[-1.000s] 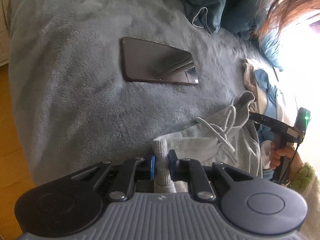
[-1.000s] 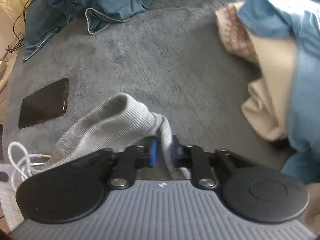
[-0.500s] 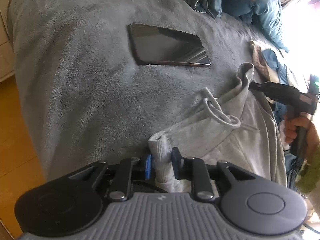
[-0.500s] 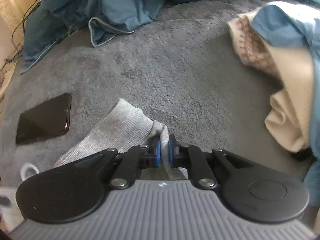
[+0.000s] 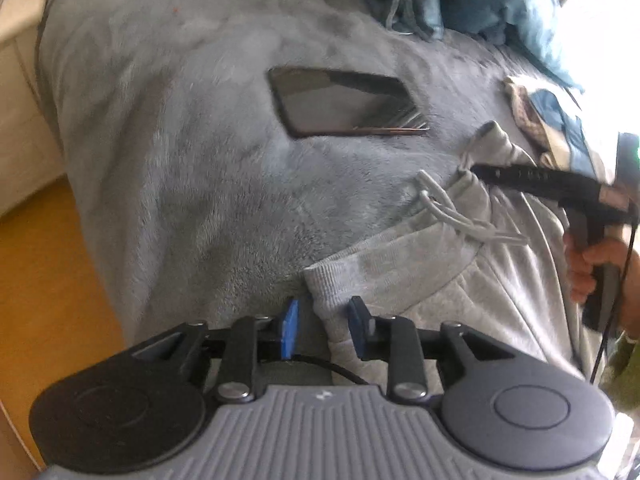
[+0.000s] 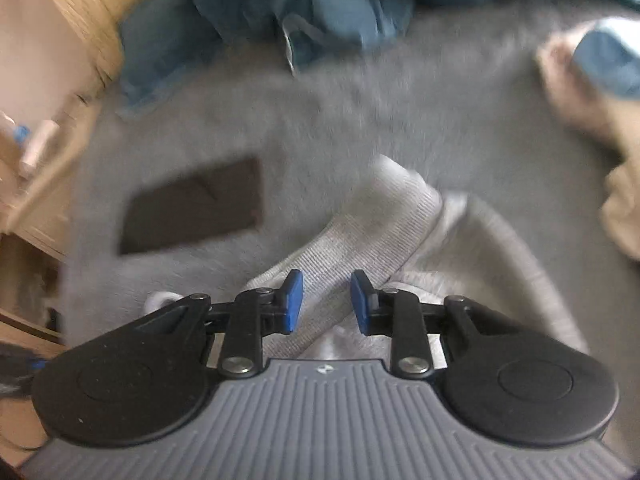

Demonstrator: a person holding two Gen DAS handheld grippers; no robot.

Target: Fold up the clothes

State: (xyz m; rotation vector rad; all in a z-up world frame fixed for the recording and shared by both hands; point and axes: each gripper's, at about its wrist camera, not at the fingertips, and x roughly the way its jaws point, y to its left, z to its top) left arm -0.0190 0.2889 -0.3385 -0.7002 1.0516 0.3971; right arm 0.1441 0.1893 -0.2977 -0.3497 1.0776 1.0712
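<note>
Light grey sweatpants (image 5: 432, 272) with a white drawstring (image 5: 452, 212) lie on a grey fleece blanket (image 5: 200, 184). My left gripper (image 5: 323, 326) is open, its blue pads either side of the ribbed waistband corner, which rests loose between them. In the right wrist view my right gripper (image 6: 326, 300) is open too, just above the other waistband corner (image 6: 384, 216). The right gripper also shows in the left wrist view (image 5: 478, 169), held by a hand (image 5: 588, 268) at the far end of the waistband.
A black phone (image 5: 344, 106) (image 6: 196, 204) lies on the blanket beyond the pants. Crumpled blue bedding (image 6: 280, 12) is piled at the back. A cream and blue garment (image 6: 608, 92) sits to the right. The bed edge and wooden floor (image 5: 44, 276) are at the left.
Both grippers held the waistband corners shut a second ago; both have now opened and let the fabric go onto the blanket. The right view is blurred with motion.
</note>
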